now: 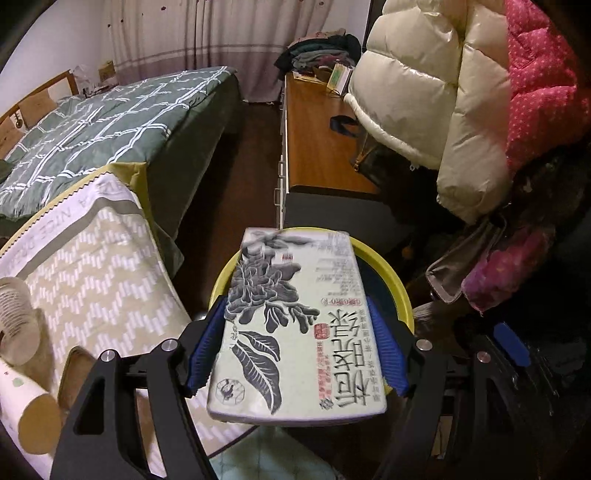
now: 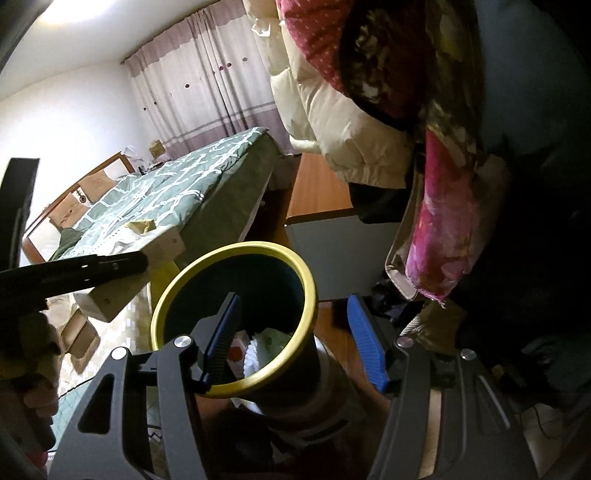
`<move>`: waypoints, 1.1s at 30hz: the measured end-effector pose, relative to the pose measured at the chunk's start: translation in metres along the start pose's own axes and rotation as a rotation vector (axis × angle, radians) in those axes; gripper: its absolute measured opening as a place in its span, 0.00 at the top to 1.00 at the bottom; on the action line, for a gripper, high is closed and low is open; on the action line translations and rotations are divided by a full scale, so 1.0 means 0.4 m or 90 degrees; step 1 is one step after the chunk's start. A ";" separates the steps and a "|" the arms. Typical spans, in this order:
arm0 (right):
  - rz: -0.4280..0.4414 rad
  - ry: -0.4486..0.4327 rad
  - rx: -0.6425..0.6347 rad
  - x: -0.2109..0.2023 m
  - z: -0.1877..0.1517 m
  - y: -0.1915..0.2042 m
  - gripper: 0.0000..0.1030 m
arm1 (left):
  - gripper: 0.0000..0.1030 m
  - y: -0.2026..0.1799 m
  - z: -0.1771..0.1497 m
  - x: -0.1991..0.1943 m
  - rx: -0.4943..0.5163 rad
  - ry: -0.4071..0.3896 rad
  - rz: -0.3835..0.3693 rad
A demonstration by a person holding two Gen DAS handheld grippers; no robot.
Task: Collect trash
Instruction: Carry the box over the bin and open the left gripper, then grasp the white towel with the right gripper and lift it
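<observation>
Left claw (image 1: 295, 350) jaws flank tissue pack (image 1: 291, 332); cannot tell if pads still press. Pack's long axis runs straight ahead, over bin (image 1: 391, 280). Right claw (image 2: 295, 339) apart, empty, straddling bin rim (image 2: 236, 254).

bed (image 1: 110, 122): green quilt with white lines | curtain (image 1: 207, 33): closed, behind bed | table (image 1: 317, 147): wooden, clothes piled at far end | cream puffer jacket (image 1: 443, 110): hanging, pink jacket (image 1: 539, 85) beside it

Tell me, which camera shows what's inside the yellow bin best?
The right wrist view: it looks down into the yellow-rimmed bin, where white and green trash lies. In the left wrist view, the tissue pack hides its opening.
</observation>
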State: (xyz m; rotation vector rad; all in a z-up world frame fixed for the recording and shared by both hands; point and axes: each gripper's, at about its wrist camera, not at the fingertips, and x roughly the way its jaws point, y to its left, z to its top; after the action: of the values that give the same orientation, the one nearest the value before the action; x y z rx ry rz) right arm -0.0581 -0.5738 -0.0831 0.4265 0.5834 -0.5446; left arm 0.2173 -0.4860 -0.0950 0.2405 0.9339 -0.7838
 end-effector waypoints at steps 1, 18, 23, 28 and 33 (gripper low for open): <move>0.000 0.003 -0.001 0.003 -0.001 0.002 0.44 | 0.11 0.003 0.002 -0.002 -0.003 -0.006 0.000; 0.055 0.029 -0.082 -0.002 -0.030 0.181 0.42 | 0.05 0.294 -0.206 -0.464 -0.107 -0.204 0.108; 0.084 0.039 -0.131 -0.010 -0.059 0.292 0.42 | 0.05 0.417 -0.321 -0.585 -0.162 -0.244 0.189; 0.127 0.062 -0.190 -0.005 -0.102 0.424 0.42 | 0.05 0.553 -0.445 -0.671 -0.238 -0.260 0.255; 0.194 0.086 -0.261 -0.015 -0.150 0.584 0.42 | 0.05 0.661 -0.541 -0.745 -0.301 -0.280 0.297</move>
State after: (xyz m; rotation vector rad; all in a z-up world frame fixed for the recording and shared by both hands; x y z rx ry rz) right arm 0.0513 -0.3592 -0.0728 0.1574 0.7247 -0.0974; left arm 0.1616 -0.0418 -0.0228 -0.1270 0.5860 -0.1567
